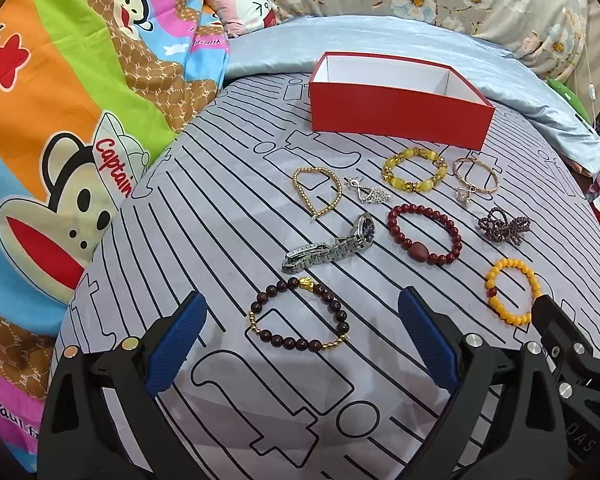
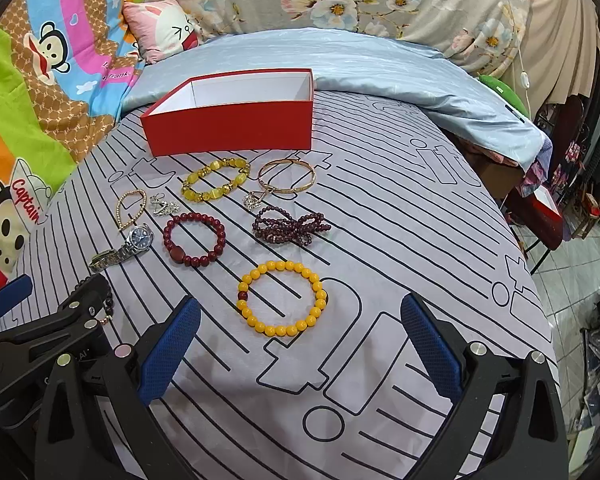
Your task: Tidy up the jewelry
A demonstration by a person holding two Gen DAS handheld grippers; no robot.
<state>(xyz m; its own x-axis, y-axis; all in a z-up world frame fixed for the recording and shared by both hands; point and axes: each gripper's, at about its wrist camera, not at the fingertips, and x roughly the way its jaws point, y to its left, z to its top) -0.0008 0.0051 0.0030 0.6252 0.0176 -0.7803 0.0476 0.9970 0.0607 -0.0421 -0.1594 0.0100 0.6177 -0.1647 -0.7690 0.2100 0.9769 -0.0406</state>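
Bare sheet (image 2: 400,240) right of the bracelets (image 2: 282,298).

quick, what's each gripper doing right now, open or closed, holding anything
Left gripper: open, holding nothing, poised over the dark bead bracelet.
Right gripper: open, holding nothing, poised over the orange bead bracelet.

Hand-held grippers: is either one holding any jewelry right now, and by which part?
Nothing is held. The left hand-held gripper is open above the dark bead bracelet; the right hand-held gripper is open near the yellow bead bracelet.

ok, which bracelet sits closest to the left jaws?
The dark brown bead bracelet with gold beads and a gold charm, lying between the open jaws; all the others lie farther off.
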